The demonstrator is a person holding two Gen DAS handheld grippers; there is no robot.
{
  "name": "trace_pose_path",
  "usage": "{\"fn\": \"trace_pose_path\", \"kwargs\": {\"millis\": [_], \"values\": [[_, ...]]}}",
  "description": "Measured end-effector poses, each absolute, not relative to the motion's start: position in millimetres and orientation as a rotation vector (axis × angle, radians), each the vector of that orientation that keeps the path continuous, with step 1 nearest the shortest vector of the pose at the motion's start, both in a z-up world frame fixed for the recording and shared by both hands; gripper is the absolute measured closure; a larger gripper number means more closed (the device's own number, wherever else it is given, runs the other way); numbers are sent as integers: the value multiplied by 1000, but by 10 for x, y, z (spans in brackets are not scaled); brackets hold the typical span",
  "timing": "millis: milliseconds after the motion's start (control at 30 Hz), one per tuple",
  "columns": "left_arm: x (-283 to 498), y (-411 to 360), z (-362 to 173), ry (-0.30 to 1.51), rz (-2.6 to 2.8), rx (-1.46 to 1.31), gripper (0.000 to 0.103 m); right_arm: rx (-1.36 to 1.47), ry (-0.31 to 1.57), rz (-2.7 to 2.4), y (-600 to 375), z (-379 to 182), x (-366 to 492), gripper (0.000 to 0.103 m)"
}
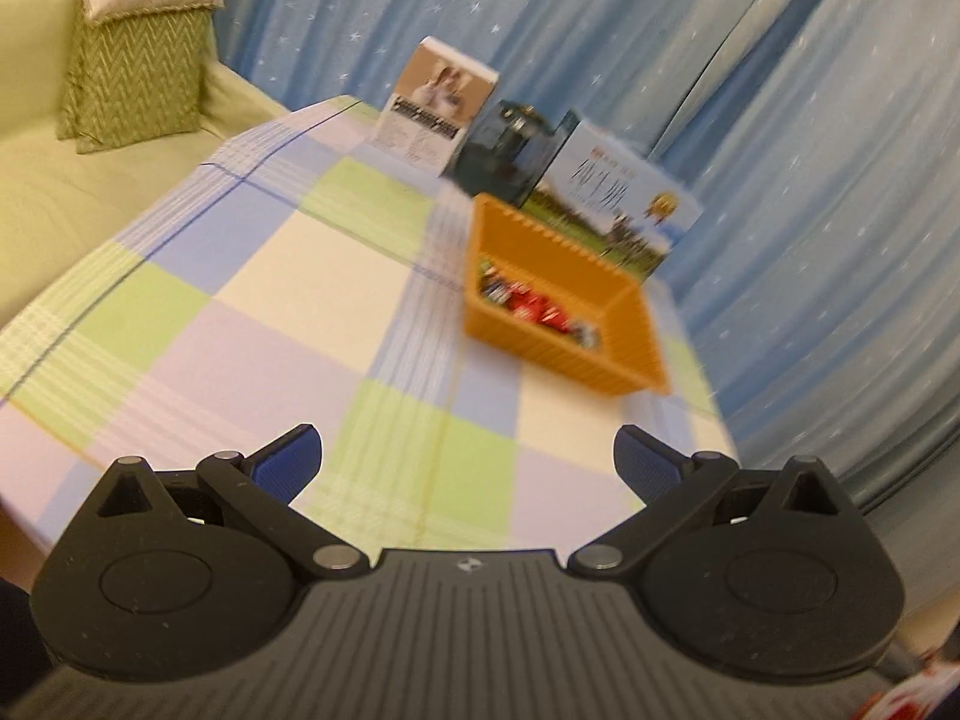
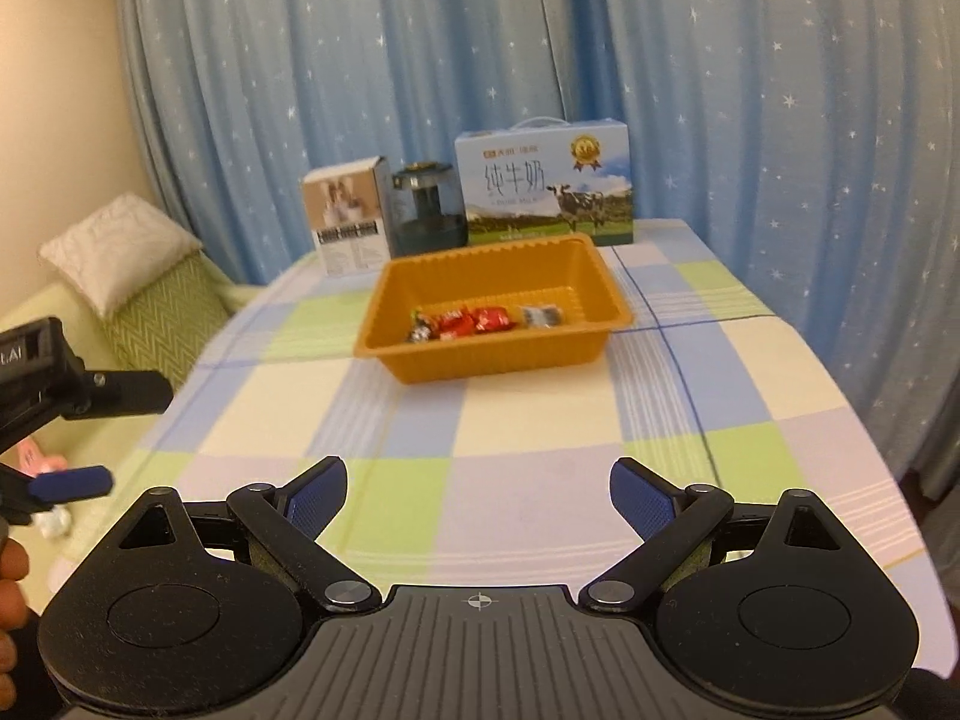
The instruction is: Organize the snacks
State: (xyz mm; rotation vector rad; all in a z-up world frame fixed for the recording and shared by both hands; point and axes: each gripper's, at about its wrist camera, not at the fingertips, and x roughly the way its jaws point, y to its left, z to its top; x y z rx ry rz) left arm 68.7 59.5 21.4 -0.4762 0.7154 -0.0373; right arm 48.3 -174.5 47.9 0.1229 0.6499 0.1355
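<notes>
Both handheld grippers hang wide-jawed and empty above the near edge of a checked tablecloth [image 2: 540, 396], a posture that reads as a pause between picks, not a grasp in hand. The right gripper [image 2: 478, 495] shows its blue pads [image 2: 645, 504] spread far apart with only cloth between them; the left gripper [image 1: 467, 468], seen from its own camera, is spread just as far and carries nothing. From the right wrist view the left gripper also appears at the left margin, off the table's side over the sofa, one blue fingertip [image 2: 72, 483] and a black link showing.

Well ahead of both, toward the back of the table, sits the orange plastic tray [image 2: 396, 354], long side facing the right gripper, probably set there as the collecting bin. Inside it lie the wrapped snacks in a loose row along the near wall: red-wrapped candies [image 2: 474, 321] in the middle, a dark-wrapped piece [image 2: 420, 330] at the left end, and a grey-and-black wrapped piece [image 2: 543, 316] at the right end. Much of the tray floor behind them is bare. No loose snack shows on the cloth in either view, so the sorting may be close to done.

Behind the tray, against the star-printed blue curtain [image 2: 750, 90], stand a milk carton case [image 2: 543, 189] with a cow on it, a dark jar-like appliance [image 2: 427, 210] and a small white box [image 2: 351, 216], lined up apart from the work.
</notes>
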Motion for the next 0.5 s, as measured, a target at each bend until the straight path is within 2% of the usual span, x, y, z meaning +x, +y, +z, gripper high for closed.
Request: {"fn": "trace_pose_path", "kwargs": {"millis": [200, 500], "values": [[607, 442, 139, 785, 28, -274, 0, 122, 693, 111, -1760, 392, 425, 9], [405, 367, 73, 834, 26, -151, 0, 146, 734, 47, -1785, 423, 206, 9]]}}
